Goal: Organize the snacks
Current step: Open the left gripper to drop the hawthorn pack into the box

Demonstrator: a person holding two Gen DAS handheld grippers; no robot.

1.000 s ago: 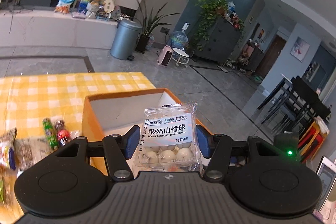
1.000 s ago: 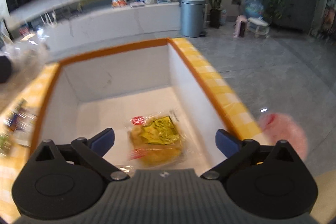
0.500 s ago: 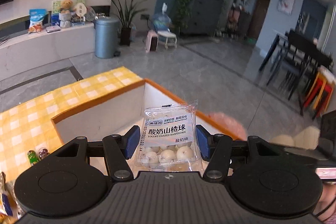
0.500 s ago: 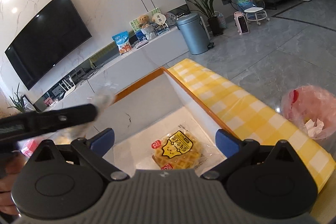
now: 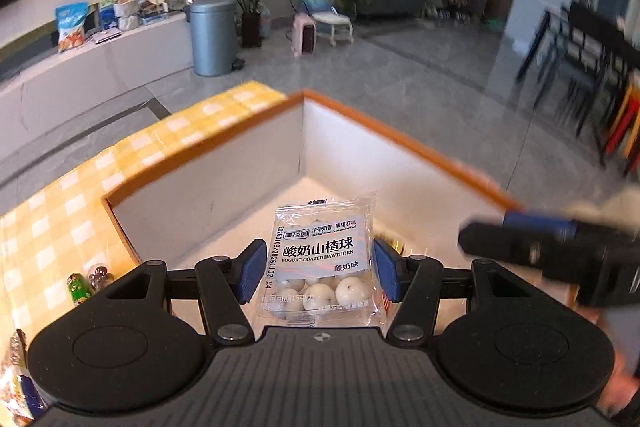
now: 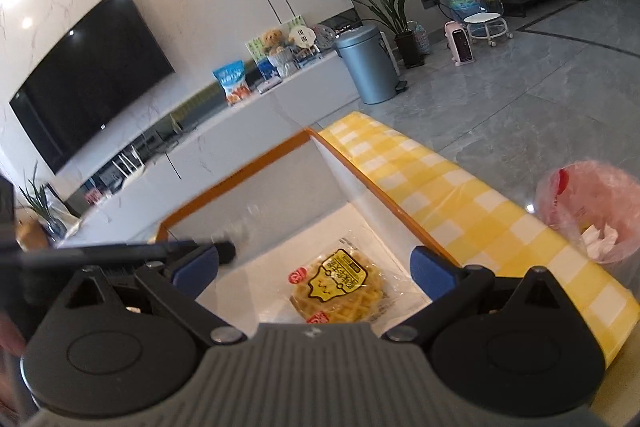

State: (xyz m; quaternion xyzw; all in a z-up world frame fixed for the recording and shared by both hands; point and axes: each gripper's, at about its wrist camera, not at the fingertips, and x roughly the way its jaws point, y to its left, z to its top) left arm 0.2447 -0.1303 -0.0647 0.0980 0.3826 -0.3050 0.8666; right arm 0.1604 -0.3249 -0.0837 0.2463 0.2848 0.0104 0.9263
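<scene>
Left wrist view, L to R: at far left, a few small snack packs (image 5: pixel 82 287) lie on the yellow-check tablecloth (image 5: pixel 52 227), just outside the box. The orange-rimmed box (image 5: pixel 208 163) w/ white inner walls sits on that cloth. The left gripper (image 5: pixel 318 269) hangs over the box opening, tilted down, its blue pads pinching a clear pack of yogurt-coated hawthorn balls (image 5: pixel 320 259) by its two sides; pack is upright, label facing the camera, held above the box floor, not resting on it. A bit of yellow wrapper peeks out just right of the pack. At far right the right gripper's finger (image 5: pixel 532 247) reaches in over the box's right rim, blurred.

Right wrist view, L to R: the left gripper shows as a dark blurred bar at left, near the box's left wall. The right gripper (image 6: pixel 316 269) is spread wide w/ nothing btwn the pads. Below it a wrapped waffle (image 6: pixel 336 287) lies flat on the box floor, near the right wall. Right of the box runs the checked cloth, then a pink plastic bag (image 6: pixel 592 215) w/ crumpled paper, off the table edge.
</scene>
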